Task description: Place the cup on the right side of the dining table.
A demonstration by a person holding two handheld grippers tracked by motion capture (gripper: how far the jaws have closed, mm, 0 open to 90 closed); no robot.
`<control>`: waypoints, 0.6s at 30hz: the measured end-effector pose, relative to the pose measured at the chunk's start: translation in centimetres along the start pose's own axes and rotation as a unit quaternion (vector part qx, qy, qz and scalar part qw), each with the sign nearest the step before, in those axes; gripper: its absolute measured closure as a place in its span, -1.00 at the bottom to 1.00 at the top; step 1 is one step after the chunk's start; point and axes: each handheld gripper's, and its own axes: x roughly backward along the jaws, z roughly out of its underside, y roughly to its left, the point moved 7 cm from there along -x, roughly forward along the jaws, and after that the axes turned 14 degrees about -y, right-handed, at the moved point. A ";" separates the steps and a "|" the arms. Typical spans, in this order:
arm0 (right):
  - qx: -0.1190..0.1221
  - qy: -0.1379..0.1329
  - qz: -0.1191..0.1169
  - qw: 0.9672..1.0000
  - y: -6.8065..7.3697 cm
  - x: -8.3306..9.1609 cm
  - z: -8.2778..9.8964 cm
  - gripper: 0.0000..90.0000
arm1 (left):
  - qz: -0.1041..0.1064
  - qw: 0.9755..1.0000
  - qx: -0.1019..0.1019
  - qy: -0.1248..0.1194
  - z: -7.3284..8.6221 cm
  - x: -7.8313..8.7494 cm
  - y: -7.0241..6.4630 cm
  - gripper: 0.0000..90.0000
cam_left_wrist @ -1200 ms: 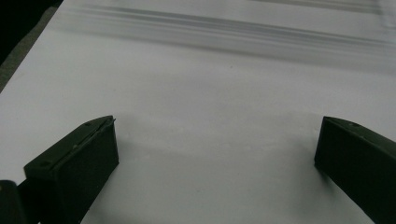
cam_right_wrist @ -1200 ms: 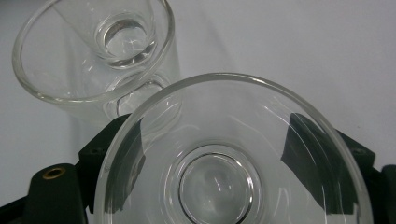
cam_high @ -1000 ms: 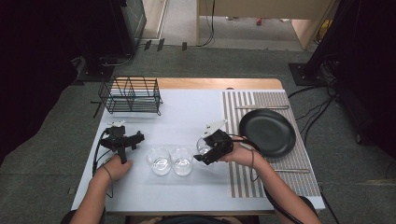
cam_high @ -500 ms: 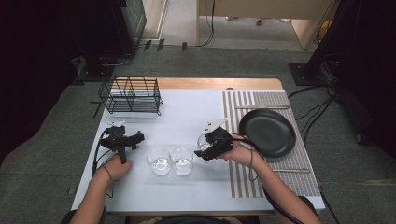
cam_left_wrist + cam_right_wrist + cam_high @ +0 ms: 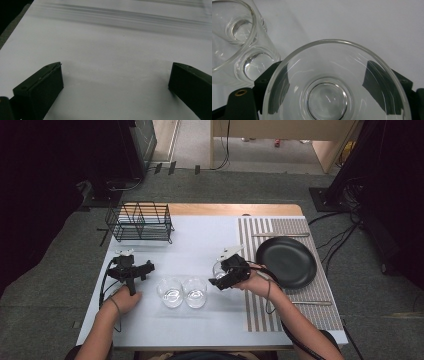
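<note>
A glass [image 5: 334,82] is clasped between the jaws of the right gripper [image 5: 227,270], whose black pads are seen through the clear wall on either side in the right gripper view. In the high view that glass [image 5: 218,268] is seen just beyond the gripper, near the middle of the white table [image 5: 200,240] and just left of the striped mat [image 5: 260,310]. Whether it rests on the table or is lifted cannot be told. Two more glasses [image 5: 170,292] [image 5: 194,291] are stood side by side, just touching or nearly so, in front of the held one and a little to its left; in the right gripper view they are seen at the upper left [image 5: 234,30]. A black plate [image 5: 286,261] is laid on the mat to the right of the right hand [image 5: 255,282]. The left gripper [image 5: 131,270] is held over the left part of the table with its jaws spread wide and nothing between them; in the left gripper view only bare white tabletop is seen between the two jaws. It is well apart from the glasses. A wire rack [image 5: 140,222] is set at the far left of the table, beyond the left gripper.
</note>
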 end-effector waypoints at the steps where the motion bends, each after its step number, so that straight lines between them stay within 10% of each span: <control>1: 0.000 0.000 0.001 1.000 -0.1 0.0 0.0 -0.57 | 0.000 1.000 0.000 0.000 0.0 0.0 0.0 -1.00; 18: -0.001 -0.006 0.018 1.000 -1.1 -0.1 -0.4 -0.57 | 0.000 1.000 0.001 -0.002 0.0 0.0 0.0 -1.00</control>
